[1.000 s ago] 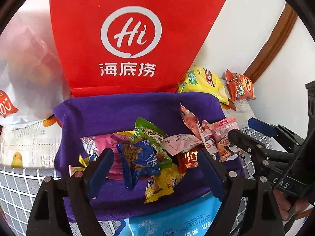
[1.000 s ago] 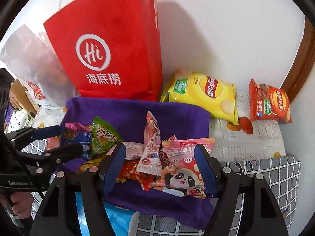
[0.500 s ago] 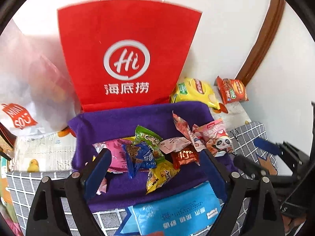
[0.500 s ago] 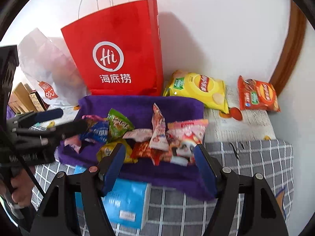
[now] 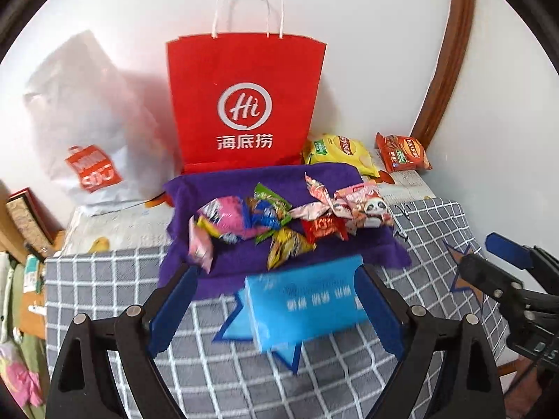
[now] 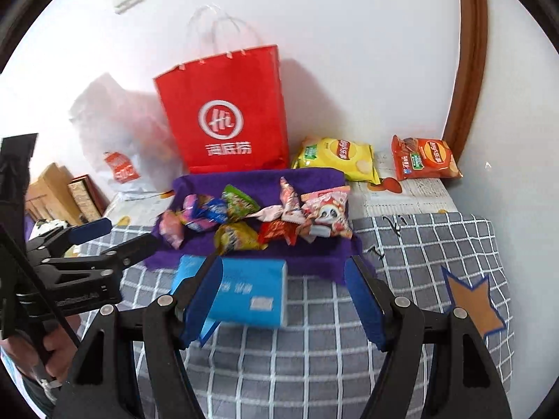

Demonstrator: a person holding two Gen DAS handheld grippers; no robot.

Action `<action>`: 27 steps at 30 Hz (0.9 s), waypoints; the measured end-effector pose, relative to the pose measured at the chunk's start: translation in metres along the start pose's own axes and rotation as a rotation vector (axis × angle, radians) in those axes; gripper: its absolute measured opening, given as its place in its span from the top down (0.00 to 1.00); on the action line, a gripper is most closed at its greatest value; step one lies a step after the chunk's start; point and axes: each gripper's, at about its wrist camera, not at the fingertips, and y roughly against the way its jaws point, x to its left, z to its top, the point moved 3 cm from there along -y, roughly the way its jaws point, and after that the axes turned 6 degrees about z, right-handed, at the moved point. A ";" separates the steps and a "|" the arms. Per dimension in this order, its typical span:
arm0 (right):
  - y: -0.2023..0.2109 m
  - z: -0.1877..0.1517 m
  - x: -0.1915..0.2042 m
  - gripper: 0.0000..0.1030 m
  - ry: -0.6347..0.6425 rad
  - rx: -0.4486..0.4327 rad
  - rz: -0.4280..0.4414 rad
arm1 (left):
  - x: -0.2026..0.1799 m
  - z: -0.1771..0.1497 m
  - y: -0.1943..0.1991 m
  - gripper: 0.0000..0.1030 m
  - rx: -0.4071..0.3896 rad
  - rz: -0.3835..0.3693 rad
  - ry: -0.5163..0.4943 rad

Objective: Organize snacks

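Several small snack packets [image 5: 279, 223] lie heaped on a purple cloth [image 5: 314, 178], among them a panda packet [image 5: 370, 206] and a pink one [image 5: 227, 216]. The same heap [image 6: 258, 216] shows in the right wrist view. My left gripper [image 5: 276, 279] hangs open, back from the heap and above a blue tissue pack [image 5: 307, 303], with its pads clear of the pack. My right gripper [image 6: 284, 269] is open too and holds nothing. Each gripper appears in the other's view: the right gripper [image 5: 489, 255] at the right edge, the left gripper [image 6: 104, 237] at the left with a hand on it.
A red paper bag [image 5: 244, 104] stands upright against the wall behind the cloth. A yellow chip bag [image 5: 340, 148] and an orange-red chip bag [image 5: 401, 152] lie at the back right. A white plastic bag [image 5: 87, 122] sits back left. The grey checked cover [image 5: 349, 366] bears star marks [image 6: 471, 300].
Both grippers have drawn back and risen from the snack heap, so the whole red bag and the checked cover now show. The left jaws stand slightly wider.
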 end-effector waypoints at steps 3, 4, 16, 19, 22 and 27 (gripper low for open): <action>0.024 -0.019 0.004 0.29 -0.015 -0.023 0.020 | 0.001 -0.018 0.023 0.12 -0.021 0.000 0.018; 0.030 -0.025 0.005 0.28 -0.019 -0.027 0.017 | 0.002 -0.024 0.030 0.12 -0.029 0.001 0.024; 0.096 -0.091 0.000 0.10 -0.071 -0.112 -0.057 | -0.017 -0.086 0.099 0.10 -0.104 0.022 0.034; 0.112 -0.105 0.003 0.04 -0.046 -0.149 -0.074 | -0.023 -0.096 0.112 0.09 -0.122 0.030 0.033; 0.123 -0.117 0.005 0.01 -0.020 -0.162 -0.080 | -0.029 -0.107 0.124 0.06 -0.140 0.045 0.035; 0.135 -0.133 0.007 0.01 -0.042 -0.161 -0.045 | -0.038 -0.120 0.138 0.06 -0.152 0.053 0.030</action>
